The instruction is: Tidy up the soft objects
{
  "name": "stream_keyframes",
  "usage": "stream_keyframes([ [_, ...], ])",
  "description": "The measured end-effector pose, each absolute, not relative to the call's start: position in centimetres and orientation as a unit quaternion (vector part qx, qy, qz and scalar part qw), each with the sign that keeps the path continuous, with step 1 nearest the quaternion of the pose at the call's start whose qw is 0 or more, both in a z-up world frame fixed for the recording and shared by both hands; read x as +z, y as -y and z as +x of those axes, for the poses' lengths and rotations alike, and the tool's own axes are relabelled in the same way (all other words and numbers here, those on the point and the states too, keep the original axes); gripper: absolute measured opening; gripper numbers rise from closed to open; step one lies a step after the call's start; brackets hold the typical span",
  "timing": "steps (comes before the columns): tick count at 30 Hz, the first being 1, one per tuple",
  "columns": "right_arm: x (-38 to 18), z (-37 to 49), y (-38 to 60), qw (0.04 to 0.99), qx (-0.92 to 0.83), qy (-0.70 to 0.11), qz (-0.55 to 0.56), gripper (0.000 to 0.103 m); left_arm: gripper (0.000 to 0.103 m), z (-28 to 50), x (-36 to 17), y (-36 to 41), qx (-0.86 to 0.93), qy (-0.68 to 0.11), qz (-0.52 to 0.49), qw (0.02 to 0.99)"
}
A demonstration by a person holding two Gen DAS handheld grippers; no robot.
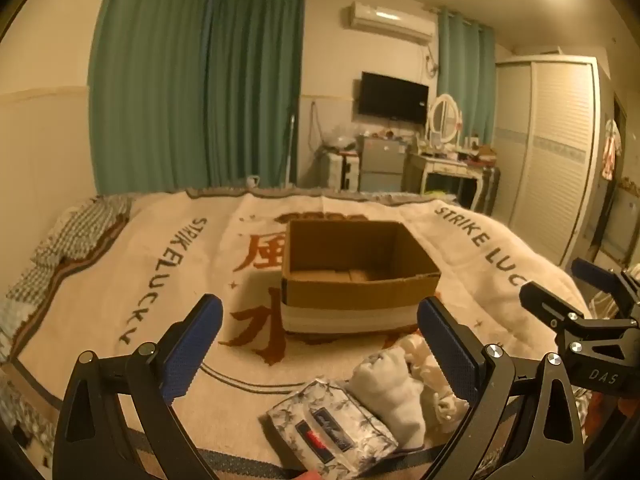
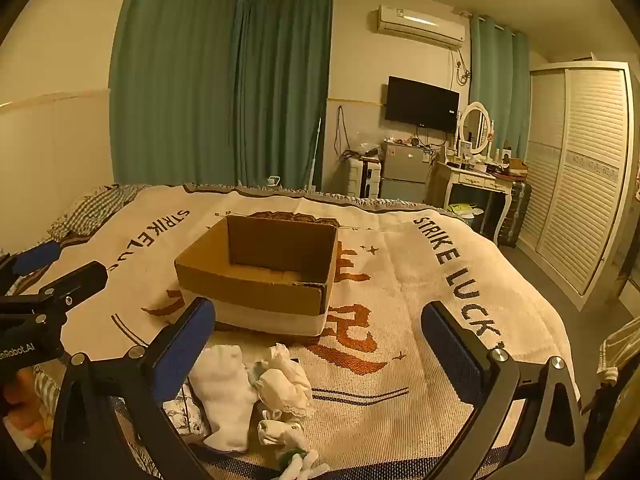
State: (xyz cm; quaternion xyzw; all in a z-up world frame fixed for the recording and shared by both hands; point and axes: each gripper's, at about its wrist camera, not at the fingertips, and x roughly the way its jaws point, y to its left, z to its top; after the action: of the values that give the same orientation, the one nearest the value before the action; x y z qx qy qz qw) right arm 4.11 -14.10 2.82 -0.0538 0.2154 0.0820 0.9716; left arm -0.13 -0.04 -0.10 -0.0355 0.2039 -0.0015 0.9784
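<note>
An open cardboard box point(image 1: 352, 276) point(image 2: 260, 276) stands in the middle of the bed's cream blanket. Nearer the front edge lie a floral tissue pack point(image 1: 332, 432), a white sock point(image 1: 392, 392) point(image 2: 224, 392) and a few small balled white cloths point(image 2: 284, 384). My left gripper point(image 1: 320, 348) is open above this pile, nothing between its blue pads. Over the blanket to the right of the pile my right gripper point(image 2: 320, 352) also stands open, holding nothing. The right gripper's black body point(image 1: 580, 320) shows at the right of the left wrist view.
The blanket point(image 2: 420, 320) bears printed letters and covers the whole bed. A checked cloth point(image 1: 72, 236) lies at the bed's far left. Beyond the bed are green curtains, a wall TV, a dressing table point(image 2: 476, 180) and a white wardrobe point(image 2: 580, 168).
</note>
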Motion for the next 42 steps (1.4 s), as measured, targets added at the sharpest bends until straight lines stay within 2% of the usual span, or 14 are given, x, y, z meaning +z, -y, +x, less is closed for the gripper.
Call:
stream_keyframes([
  [7,2.7,4.1,14.0,0.971,0.084,-0.218,-0.054,0.103,0.100,0.5,-1.0,0.1,0.001,-0.223,-0.032,0.974],
  [42,2.0,4.2,13.8,0.968,0.090,-0.228,-0.053,0.103,0.100,0.2,0.2,-0.2,0.010,-0.213,-0.025,0.977],
])
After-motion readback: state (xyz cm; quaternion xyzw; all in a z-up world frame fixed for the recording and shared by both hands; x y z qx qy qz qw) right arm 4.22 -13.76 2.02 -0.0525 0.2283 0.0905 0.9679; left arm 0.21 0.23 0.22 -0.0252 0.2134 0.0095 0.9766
